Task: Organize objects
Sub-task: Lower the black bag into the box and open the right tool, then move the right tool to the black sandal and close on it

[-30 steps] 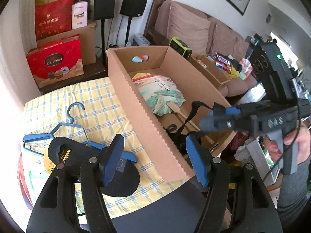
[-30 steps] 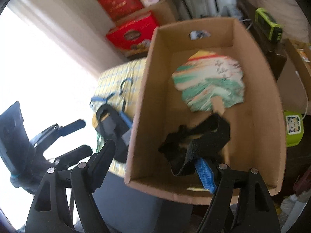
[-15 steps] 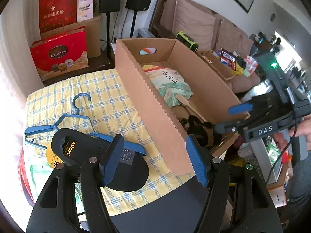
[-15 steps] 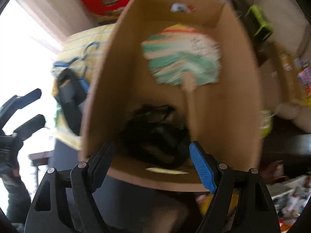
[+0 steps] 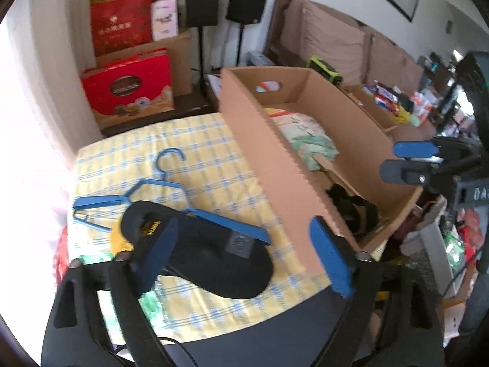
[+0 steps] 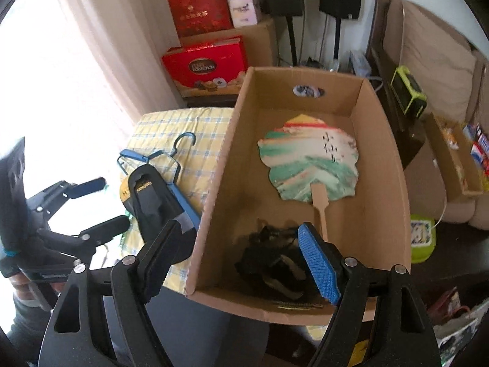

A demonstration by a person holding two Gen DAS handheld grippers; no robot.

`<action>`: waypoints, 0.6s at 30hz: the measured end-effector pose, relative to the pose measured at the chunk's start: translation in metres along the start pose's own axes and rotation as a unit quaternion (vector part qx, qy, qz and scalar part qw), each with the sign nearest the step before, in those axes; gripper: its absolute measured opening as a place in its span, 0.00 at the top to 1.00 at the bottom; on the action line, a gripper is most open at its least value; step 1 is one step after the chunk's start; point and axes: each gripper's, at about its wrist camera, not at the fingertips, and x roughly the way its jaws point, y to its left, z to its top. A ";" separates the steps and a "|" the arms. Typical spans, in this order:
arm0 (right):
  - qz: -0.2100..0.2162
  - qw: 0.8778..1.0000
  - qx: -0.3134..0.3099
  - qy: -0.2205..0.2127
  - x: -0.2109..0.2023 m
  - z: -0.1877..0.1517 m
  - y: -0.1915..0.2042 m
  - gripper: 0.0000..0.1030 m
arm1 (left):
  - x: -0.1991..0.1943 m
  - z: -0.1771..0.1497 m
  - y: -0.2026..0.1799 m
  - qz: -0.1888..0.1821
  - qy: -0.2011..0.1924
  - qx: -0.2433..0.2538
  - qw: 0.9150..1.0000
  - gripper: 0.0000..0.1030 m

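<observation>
An open cardboard box (image 6: 214, 189) (image 5: 269, 153) stands on a yellow checked cloth (image 5: 198, 159). Inside lie a painted paper fan (image 6: 308, 162) (image 5: 305, 143) and a black strapped bundle (image 6: 275, 263) (image 5: 351, 208) at the near end. Left of the box a black slipper (image 5: 207, 244) (image 6: 152, 202) lies across a blue hanger (image 5: 146, 189) (image 6: 165, 159). My left gripper (image 5: 247, 250) is open and empty, just above the slipper. My right gripper (image 6: 241, 260) is open and empty, above the box's near left corner; it shows in the left wrist view (image 5: 406, 162) too.
Red gift boxes (image 5: 128, 85) and a brown carton (image 6: 244, 42) stand behind the table. Two black speakers (image 5: 226, 3) and a sofa with cushions (image 5: 336, 36) line the wall. A green device (image 6: 409, 91) and a tray of snacks (image 5: 385, 104) sit right of the box.
My right gripper let go of the black strapped bundle, which now lies in the box, and pulled back and up. My left gripper moved closer over the slipper.
</observation>
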 end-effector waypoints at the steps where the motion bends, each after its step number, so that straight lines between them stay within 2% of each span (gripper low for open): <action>1: -0.006 1.000 -0.005 -0.006 -0.001 0.000 0.004 0.20 | -0.002 0.000 0.003 0.003 -0.004 -0.003 1.000 0.09; 5: -0.019 0.999 -0.012 -0.033 -0.001 -0.004 0.019 0.13 | -0.008 0.000 0.012 0.024 -0.015 -0.009 1.000 0.00; 7: -0.020 0.999 -0.012 -0.034 0.002 -0.006 0.024 0.00 | -0.012 0.000 0.016 0.033 -0.019 -0.011 0.999 0.00; 18: -0.020 0.998 -0.034 -0.043 0.019 -0.011 0.052 0.00 | -0.027 -0.009 0.044 0.062 -0.038 -0.040 0.997 0.00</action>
